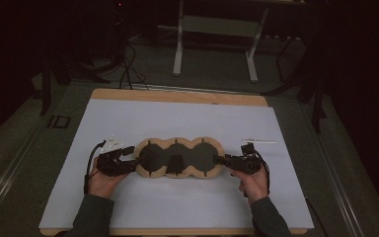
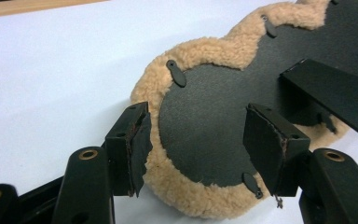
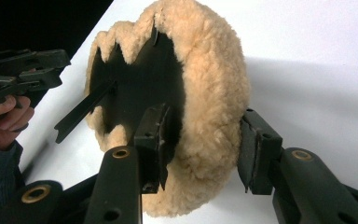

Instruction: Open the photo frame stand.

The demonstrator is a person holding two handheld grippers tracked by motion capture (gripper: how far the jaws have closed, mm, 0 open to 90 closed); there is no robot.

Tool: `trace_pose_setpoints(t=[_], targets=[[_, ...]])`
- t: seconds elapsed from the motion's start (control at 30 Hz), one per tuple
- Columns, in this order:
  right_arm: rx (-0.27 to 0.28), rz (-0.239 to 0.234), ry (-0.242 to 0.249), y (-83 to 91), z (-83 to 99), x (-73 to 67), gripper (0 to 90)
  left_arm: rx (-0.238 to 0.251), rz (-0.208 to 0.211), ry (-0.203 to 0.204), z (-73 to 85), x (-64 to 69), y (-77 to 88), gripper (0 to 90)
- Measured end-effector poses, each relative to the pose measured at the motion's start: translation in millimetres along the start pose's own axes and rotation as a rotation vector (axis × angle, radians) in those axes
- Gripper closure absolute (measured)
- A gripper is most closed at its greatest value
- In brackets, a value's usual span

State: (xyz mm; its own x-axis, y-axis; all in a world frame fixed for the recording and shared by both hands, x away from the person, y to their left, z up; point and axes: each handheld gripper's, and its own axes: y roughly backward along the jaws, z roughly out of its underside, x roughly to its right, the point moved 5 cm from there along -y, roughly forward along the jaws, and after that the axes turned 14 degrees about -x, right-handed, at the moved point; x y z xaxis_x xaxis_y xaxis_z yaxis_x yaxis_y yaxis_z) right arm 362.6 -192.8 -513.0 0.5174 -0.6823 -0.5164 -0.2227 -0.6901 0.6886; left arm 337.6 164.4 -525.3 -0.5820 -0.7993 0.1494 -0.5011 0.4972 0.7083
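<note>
Dim room, dark floor; white-topped desk (image 1: 128,123) lit at centre. On it lies a fleece-edged pad (image 1: 179,157), three joined round lobes with a black inner face up, long axis across the desk, a black strap (image 1: 176,164) at the middle lobe.

Left tool (image 1: 128,159) sits at the pad's left end. In the left gripper view its jaws stand apart, one over the fleece rim, the other over the black face of the end lobe (image 2: 200,130); pads not pressing, so released.

Right tool (image 1: 220,160) is at the pad's right end. In the right gripper view its jaws straddle the woolly edge (image 3: 214,107): one pad on the black inner side, the other just beside the fleece outside. Whether it grips, cannot tell.
</note>
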Motion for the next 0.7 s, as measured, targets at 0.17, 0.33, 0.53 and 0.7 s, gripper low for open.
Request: trace_pose_setpoints(t=[0.17, 0.33, 0.53, 0.7], targets=[[-0.002, 0.008, 0.011, -0.1, 0.3, 0.0, 57.3, -0.018, -0.004, 0.011, 1.7, -2.4, -4.9, 39.5], [-0.007, 0.019, 0.033, -0.2, 0.7, -0.1, 57.3, -0.027, 0.008, 0.04, 3.9, -9.6, -9.6, 39.2], [-0.009, 0.023, 0.05, -0.7, 1.1, 0.9, 57.3, -0.051, 0.001, 0.04, 5.5, -10.5, -14.1, 39.2], [-0.011, 0.03, 0.061, -1.6, 2.8, 2.4, 57.3, -0.072, 0.026, 0.041, 7.9, -12.2, -17.5, 37.4]])
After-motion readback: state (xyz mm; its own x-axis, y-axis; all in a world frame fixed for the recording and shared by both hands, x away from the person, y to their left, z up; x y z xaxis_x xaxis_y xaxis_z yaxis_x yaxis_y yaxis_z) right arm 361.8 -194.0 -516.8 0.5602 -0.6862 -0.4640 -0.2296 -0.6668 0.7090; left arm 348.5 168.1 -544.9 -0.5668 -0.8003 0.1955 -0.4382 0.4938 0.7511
